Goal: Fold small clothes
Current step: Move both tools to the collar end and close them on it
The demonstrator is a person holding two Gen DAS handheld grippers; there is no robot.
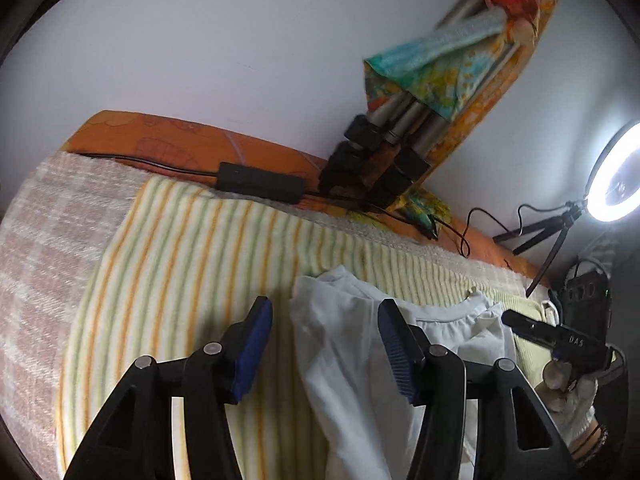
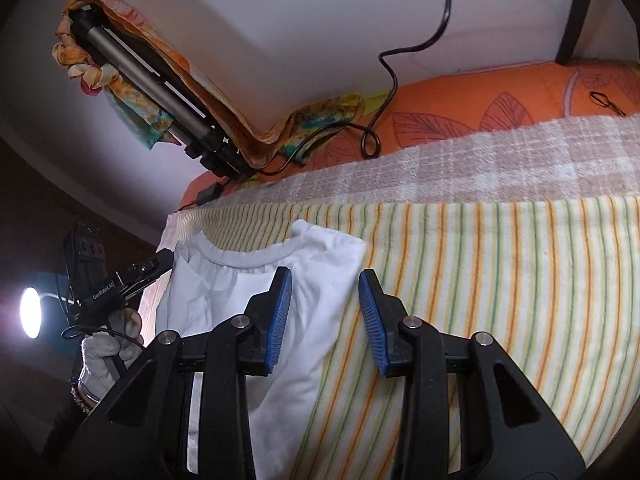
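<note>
A small white garment (image 1: 352, 356) with a ribbed neckline lies flat on a striped yellow, green and orange blanket (image 1: 180, 264). My left gripper (image 1: 324, 344) is open and empty, its jaws spread over the garment's left edge. In the right wrist view the same garment (image 2: 308, 304) lies on the blanket (image 2: 500, 280), and my right gripper (image 2: 326, 320) is open and empty, straddling the garment's right edge. Each gripper shows in the other's view: the right one (image 1: 552, 336) near the neckline side, the left one (image 2: 140, 272) at the garment's far left.
A checked beige blanket (image 1: 36, 240) and an orange leaf-print sheet (image 2: 460, 108) lie beyond. A tripod (image 1: 384, 156) draped in colourful cloth, a black power adapter (image 1: 260, 182) with cables, and a lit ring light (image 1: 618, 176) stand along the wall.
</note>
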